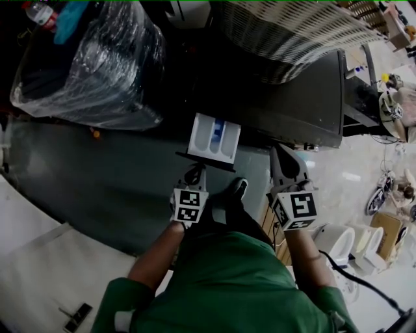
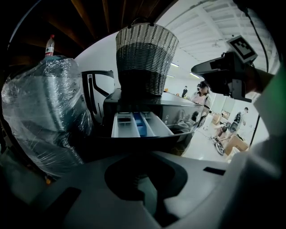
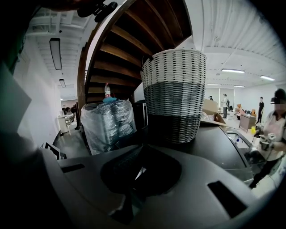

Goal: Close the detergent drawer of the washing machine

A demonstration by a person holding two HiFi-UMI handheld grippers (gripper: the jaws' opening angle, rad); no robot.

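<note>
The washing machine (image 1: 292, 110) is dark, and its detergent drawer (image 1: 214, 138) stands pulled out, showing white compartments and a blue one. My left gripper (image 1: 193, 174) is shut and empty, its tips just short of the drawer's dark front panel (image 1: 207, 161). The left gripper view looks straight over that panel into the open drawer (image 2: 138, 125), with the left gripper (image 2: 139, 176) low in the frame. Beside the machine's front right corner, my right gripper (image 1: 286, 164) is shut on nothing. In its own view the right gripper (image 3: 142, 169) points over the machine's top.
A woven basket (image 1: 286, 32) stands on the machine's top (image 3: 214, 143). A plastic-wrapped bulky object (image 1: 84, 65) stands left of the machine, with a bottle (image 1: 40, 13) on it. My foot (image 1: 235, 190) is on the floor below the drawer. People stand far off at the right (image 3: 277, 120).
</note>
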